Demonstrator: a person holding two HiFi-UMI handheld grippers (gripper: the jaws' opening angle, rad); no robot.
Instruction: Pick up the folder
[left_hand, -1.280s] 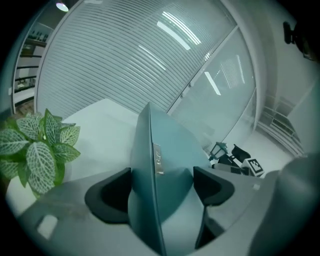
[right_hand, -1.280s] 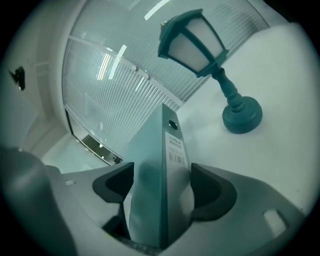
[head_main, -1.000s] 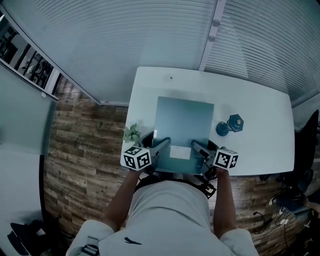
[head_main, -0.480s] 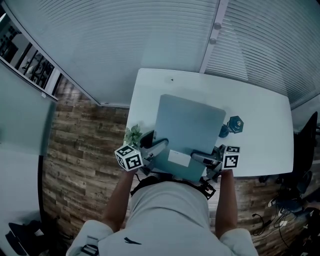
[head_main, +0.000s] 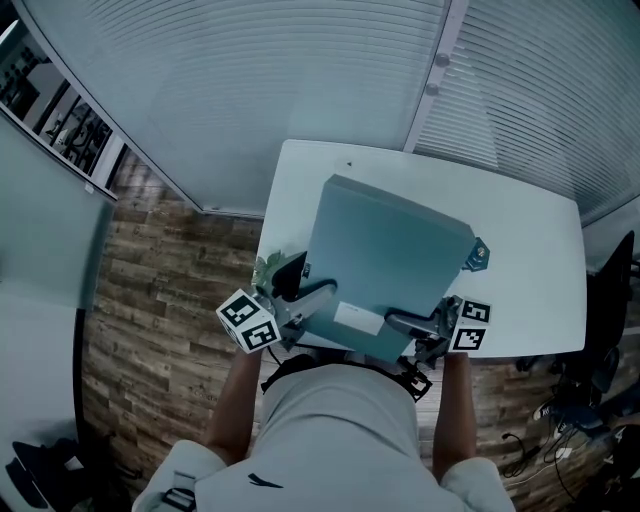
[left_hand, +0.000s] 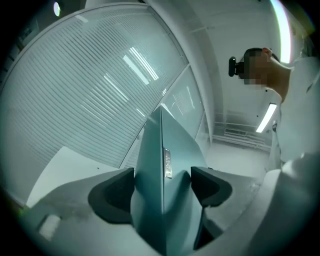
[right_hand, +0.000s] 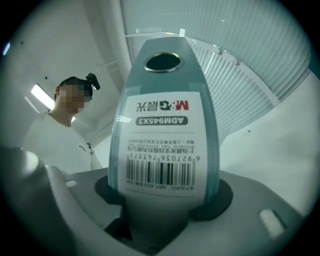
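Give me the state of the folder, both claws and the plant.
folder: raised and tilted, gripped at its near end by both claws.
left claw: shut on the folder's edge.
right claw: jaws closing on the folder's labelled spine.
plant: on the table, partly hidden.

A white table (head_main: 540, 270) stands on a wood-plank floor (head_main: 160, 290), with its far edge close to walls of horizontal slatted blinds (head_main: 250, 90). The blinds are divided by a vertical post (head_main: 432, 80). To the right, a dark chair (head_main: 607, 300) stands beside the table and loose cables (head_main: 550, 425) lie on the floor.

Matt teal plastic folder (head_main: 385, 250), smooth paper label (right_hand: 162, 145); wood-plank floor (head_main: 150, 300)
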